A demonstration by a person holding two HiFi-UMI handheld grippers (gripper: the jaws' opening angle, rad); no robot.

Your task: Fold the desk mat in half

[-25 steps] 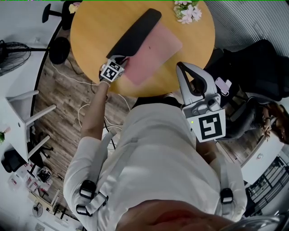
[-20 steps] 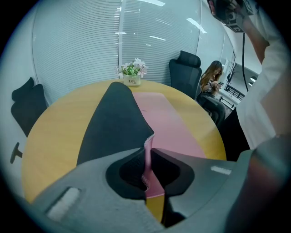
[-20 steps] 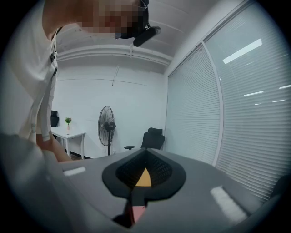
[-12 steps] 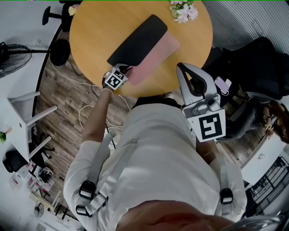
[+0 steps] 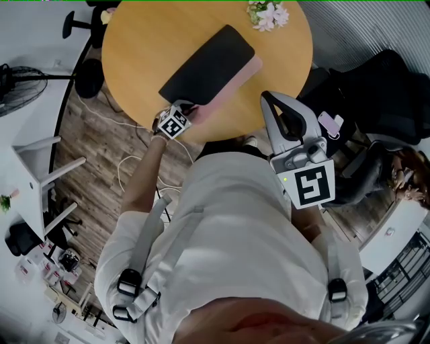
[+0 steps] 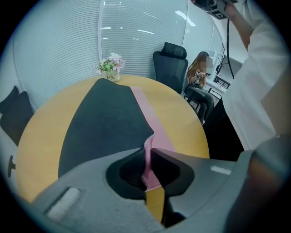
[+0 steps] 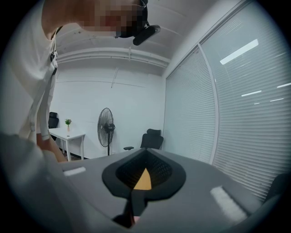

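Observation:
The desk mat (image 5: 205, 67) lies on the round wooden table (image 5: 141, 47), its black underside folded over so that only a narrow pink strip (image 5: 236, 84) shows along its right side. My left gripper (image 5: 187, 111) is at the table's near edge, shut on the mat's near corner. In the left gripper view the pink edge (image 6: 148, 157) stands pinched between the jaws of the left gripper (image 6: 148, 152), with the black side (image 6: 107, 123) stretching away. My right gripper (image 5: 267, 99) hangs shut off the table's right edge, holding nothing; in its own view the right gripper (image 7: 144, 154) points at the room.
A small pot of flowers (image 5: 265, 13) stands at the table's far edge. Black office chairs (image 5: 376, 94) crowd the right side, where a seated person (image 6: 198, 75) is. A floor fan (image 5: 17, 84) and a white table (image 5: 27, 175) stand to the left. Cables lie on the wooden floor.
My left gripper has carried the mat's edge to the right. The black side now covers far more of the pink, leaving a thin strip. The right gripper has barely shifted.

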